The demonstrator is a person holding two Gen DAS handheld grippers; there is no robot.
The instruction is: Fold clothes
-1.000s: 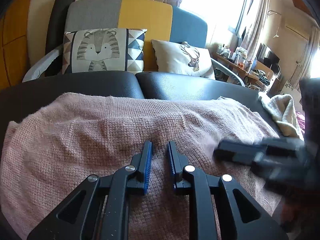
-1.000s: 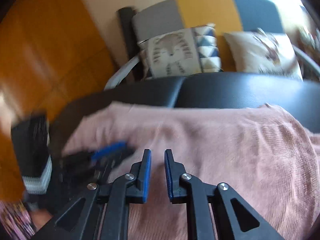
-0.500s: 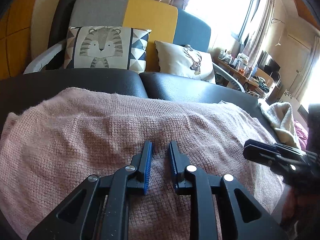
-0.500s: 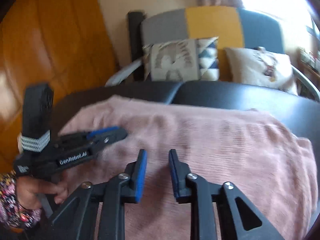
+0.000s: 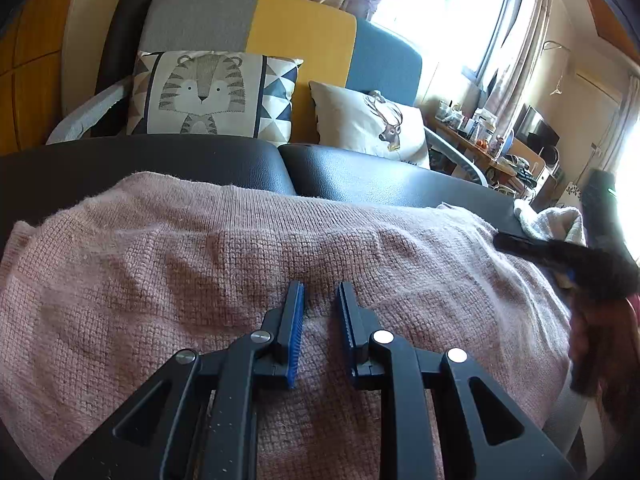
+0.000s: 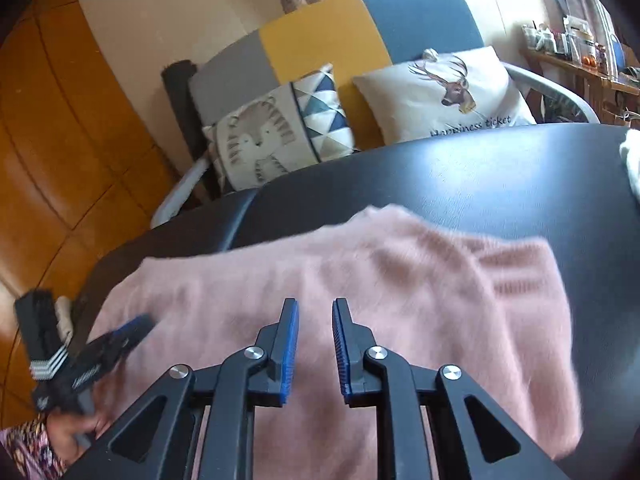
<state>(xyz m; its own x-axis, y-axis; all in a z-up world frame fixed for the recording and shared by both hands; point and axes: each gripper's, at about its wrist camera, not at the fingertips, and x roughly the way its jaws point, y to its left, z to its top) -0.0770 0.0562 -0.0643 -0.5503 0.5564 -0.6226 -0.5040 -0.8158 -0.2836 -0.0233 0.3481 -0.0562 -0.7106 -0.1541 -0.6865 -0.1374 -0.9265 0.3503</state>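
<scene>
A pink knit sweater [image 5: 200, 280] lies spread flat on a black leather surface [image 5: 380, 180]. My left gripper [image 5: 320, 286] rests low over the sweater's near middle, jaws a narrow gap apart with nothing pinched between them. In the right wrist view the sweater [image 6: 400, 280] looks blurred, and my right gripper [image 6: 314, 304] hovers over its near right part. Its jaws are closing with nothing between them. The right gripper [image 5: 516, 242] shows blurred at the sweater's right edge in the left wrist view. The left gripper [image 6: 132, 328], held by a hand, appears at the sweater's left side.
A white cloth [image 5: 560, 220] lies on the black surface beyond the sweater's right end. Behind stands a grey, yellow and blue sofa with a tiger cushion [image 5: 204, 92] and a deer cushion [image 5: 368, 124]. A cluttered side table [image 5: 480, 140] is at the far right.
My right gripper has swept rightward across the sweater, from beside the left gripper to its right edge, and its view has rolled. The left gripper has stayed put.
</scene>
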